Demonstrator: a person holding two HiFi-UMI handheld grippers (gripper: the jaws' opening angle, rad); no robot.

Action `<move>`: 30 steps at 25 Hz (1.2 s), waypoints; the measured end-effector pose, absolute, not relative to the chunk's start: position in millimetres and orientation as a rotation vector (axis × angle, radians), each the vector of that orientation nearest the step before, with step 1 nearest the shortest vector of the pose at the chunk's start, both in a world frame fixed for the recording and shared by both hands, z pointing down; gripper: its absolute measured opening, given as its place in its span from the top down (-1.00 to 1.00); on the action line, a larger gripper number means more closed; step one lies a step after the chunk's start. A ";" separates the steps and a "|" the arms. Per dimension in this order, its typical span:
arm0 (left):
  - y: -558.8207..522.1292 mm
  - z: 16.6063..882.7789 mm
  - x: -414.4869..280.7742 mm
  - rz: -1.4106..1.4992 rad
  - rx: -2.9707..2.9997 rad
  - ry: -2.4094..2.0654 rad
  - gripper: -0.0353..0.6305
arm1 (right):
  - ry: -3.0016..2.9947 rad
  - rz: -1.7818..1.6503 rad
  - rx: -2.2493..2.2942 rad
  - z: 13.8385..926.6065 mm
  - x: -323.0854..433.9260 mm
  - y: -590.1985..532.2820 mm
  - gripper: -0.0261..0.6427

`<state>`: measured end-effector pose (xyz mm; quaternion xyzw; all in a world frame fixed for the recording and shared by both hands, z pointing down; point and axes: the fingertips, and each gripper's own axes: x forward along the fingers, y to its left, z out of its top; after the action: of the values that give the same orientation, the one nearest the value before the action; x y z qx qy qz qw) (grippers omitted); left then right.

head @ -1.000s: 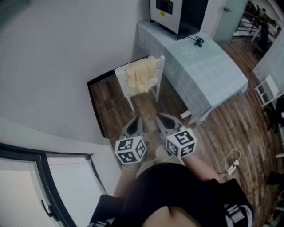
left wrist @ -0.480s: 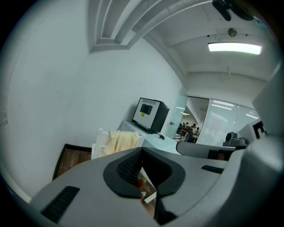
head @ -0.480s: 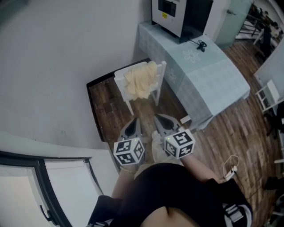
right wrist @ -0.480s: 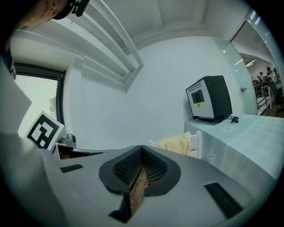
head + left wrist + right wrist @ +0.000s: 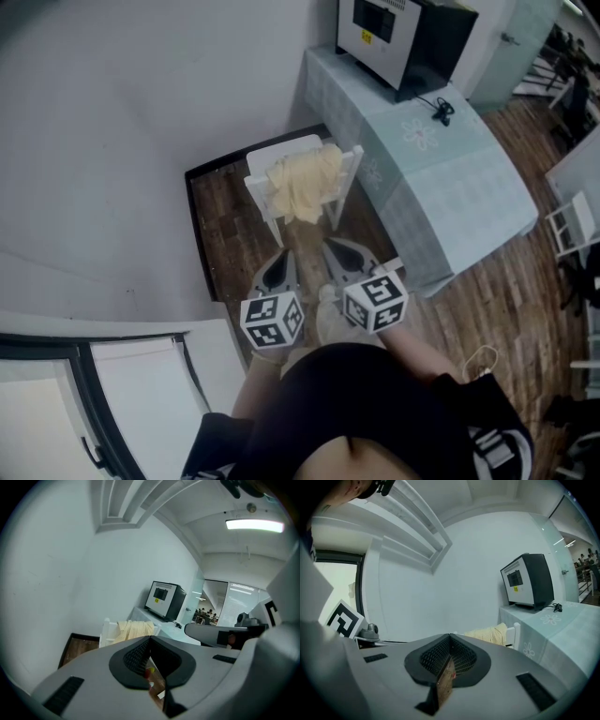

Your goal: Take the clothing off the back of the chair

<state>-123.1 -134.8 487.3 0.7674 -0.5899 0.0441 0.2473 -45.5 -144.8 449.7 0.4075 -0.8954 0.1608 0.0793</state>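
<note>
A pale yellow garment (image 5: 302, 183) hangs over the back of a small white chair (image 5: 265, 201) that stands between the wall and a table. It also shows in the left gripper view as the garment (image 5: 133, 629) and in the right gripper view as the garment (image 5: 487, 633). My left gripper (image 5: 284, 255) and right gripper (image 5: 330, 247) are side by side, short of the chair, pointing at it. Both are shut with nothing between the jaws.
A table with a light blue cloth (image 5: 441, 178) stands right of the chair, with a black and white machine (image 5: 398, 33) on it. A grey wall (image 5: 141, 141) is on the left. Wood floor (image 5: 220, 234) lies under the chair. Cables (image 5: 483, 361) lie on the floor at the right.
The chair and garment have come closer and sit a little right in the head view as both grippers move toward them. Jaws stay shut.
</note>
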 end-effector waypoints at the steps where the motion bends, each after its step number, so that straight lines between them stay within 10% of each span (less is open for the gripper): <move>1: -141.2 487.7 -122.4 0.122 2.093 -1.607 0.89 | -2.678 0.481 1.215 449.8 -45.4 -152.2 0.89; 30: -284.3 526.0 -124.8 0.163 1.976 -1.722 0.88 | -2.619 0.430 1.145 491.9 -26.6 -312.6 0.88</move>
<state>-124.8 -284.3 526.0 0.7277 -0.6341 0.0600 0.2547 -26.6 -312.6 491.9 0.3929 -0.8990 0.1476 0.1251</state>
